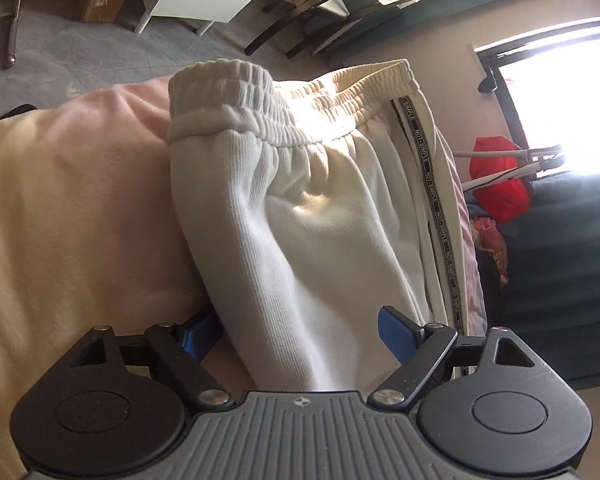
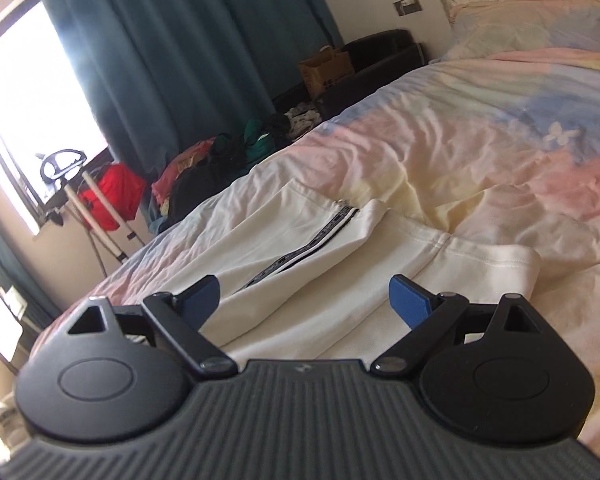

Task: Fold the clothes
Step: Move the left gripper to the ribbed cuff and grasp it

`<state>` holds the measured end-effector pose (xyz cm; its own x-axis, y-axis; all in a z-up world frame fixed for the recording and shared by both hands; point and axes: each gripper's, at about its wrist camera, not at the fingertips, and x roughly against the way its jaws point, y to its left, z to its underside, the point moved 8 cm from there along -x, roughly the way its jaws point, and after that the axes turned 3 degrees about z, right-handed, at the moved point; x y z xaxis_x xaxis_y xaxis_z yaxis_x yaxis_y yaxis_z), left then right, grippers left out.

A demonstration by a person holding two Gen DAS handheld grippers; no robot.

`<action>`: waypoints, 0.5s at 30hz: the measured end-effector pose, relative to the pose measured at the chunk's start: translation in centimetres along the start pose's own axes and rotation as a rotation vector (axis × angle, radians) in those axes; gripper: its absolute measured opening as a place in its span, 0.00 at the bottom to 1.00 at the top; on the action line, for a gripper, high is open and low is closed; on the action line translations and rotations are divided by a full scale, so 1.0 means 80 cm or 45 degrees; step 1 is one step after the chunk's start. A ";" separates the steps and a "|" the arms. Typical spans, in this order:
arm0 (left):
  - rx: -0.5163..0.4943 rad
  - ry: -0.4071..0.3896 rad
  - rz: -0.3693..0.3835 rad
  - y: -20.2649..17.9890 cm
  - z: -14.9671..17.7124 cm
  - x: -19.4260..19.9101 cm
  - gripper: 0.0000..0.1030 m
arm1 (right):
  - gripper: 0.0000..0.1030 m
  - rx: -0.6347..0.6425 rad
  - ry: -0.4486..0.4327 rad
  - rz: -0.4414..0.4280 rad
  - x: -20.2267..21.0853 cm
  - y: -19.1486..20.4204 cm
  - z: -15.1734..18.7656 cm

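Bed (image 2: 480, 152) carries white trousers (image 2: 300, 256), partly folded. Left hand-held gripper (image 1: 300, 332) is set apart astride the leg fabric, unclamped; right hand-held gripper (image 2: 304, 300) is spread. Clamping judged next.

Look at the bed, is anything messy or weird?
Nothing is broken or spilled. The white track pants lie half folded on the pastel bedsheet, one layer crooked over the other, and the sheet is wrinkled. Beside the bed, a jumbled pile of clothes sits on the floor, which looks untidy.
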<state>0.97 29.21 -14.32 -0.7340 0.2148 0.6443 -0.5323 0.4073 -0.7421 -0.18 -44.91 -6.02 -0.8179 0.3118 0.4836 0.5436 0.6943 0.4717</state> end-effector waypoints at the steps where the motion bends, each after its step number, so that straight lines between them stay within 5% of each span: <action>1: 0.014 -0.003 0.010 0.002 0.000 0.001 0.76 | 0.90 -0.051 -0.012 0.017 -0.001 -0.016 -0.007; 4: 0.054 -0.014 0.028 0.008 0.000 0.003 0.70 | 0.90 -0.198 -0.049 0.087 -0.005 -0.069 -0.024; 5: 0.065 -0.024 0.013 0.010 0.000 0.003 0.54 | 0.90 -0.256 -0.051 0.121 -0.007 -0.088 -0.025; 9: 0.089 -0.056 0.023 0.014 -0.006 0.001 0.16 | 0.90 -0.502 -0.019 0.230 -0.020 -0.151 -0.014; 15: 0.180 -0.255 0.175 0.009 -0.011 0.045 0.10 | 0.90 -0.679 0.054 0.260 -0.037 -0.183 0.009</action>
<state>-1.69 31.04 -12.36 -0.8648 0.0743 0.4967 -0.4649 0.2556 -0.8477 -5.86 -55.56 -14.88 -0.6837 0.3712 0.6283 0.7191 0.1959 0.6667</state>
